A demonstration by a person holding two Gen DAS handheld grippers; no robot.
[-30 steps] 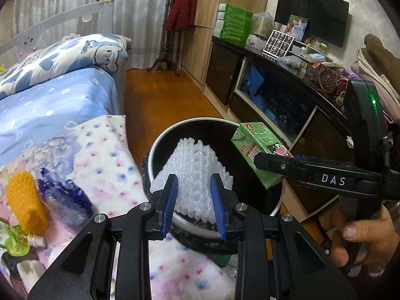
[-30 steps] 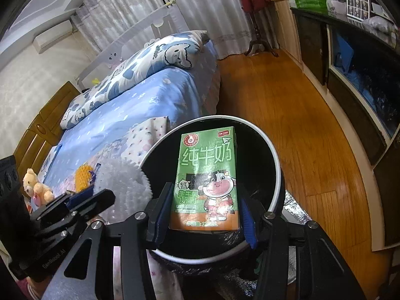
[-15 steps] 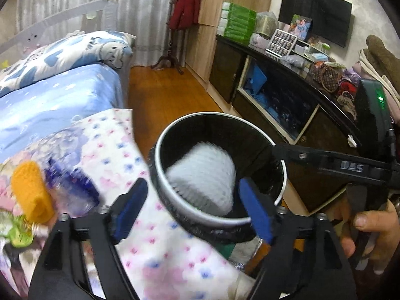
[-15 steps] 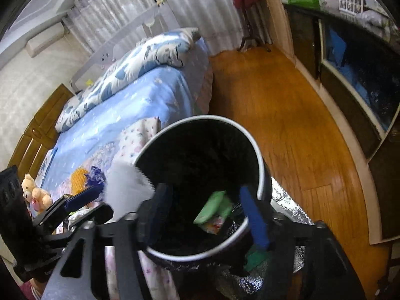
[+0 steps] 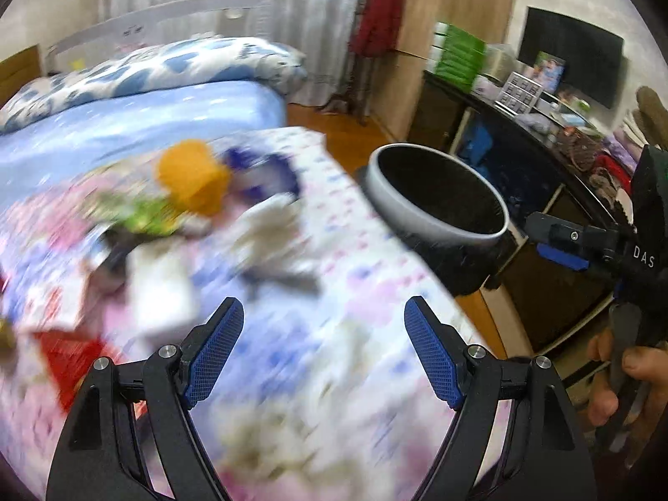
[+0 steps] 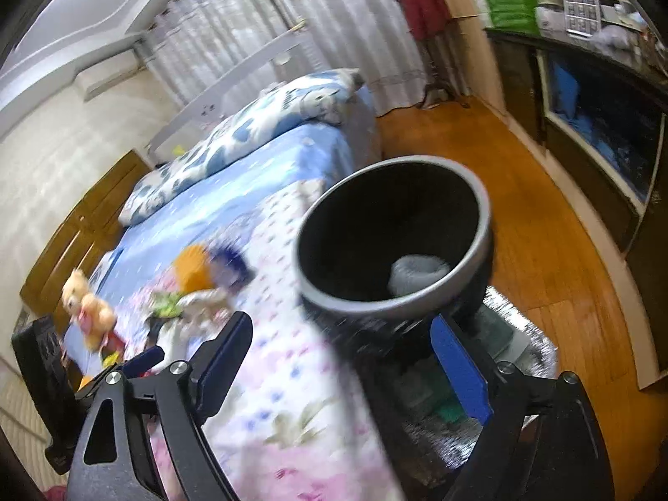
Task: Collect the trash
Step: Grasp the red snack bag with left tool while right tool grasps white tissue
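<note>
Your left gripper [image 5: 323, 348] gapes empty over the flowered sheet [image 5: 334, 375], your right gripper [image 6: 346, 361] is opening empty by the bin [image 6: 392, 246] holding white trash [image 6: 417, 273], more litter [image 5: 192, 183] beyond, curtains [image 6: 334, 29] farthest.

You can read just one word here: the white letters "DAS" on the black body of the right claw [image 5: 561, 246], seen in the left wrist view. The green boxes [image 5: 459, 56] stacked on the dark cabinet [image 5: 492, 133] may have print on them, but it is too blurry to read. Nothing can be read in the right wrist view.
</note>
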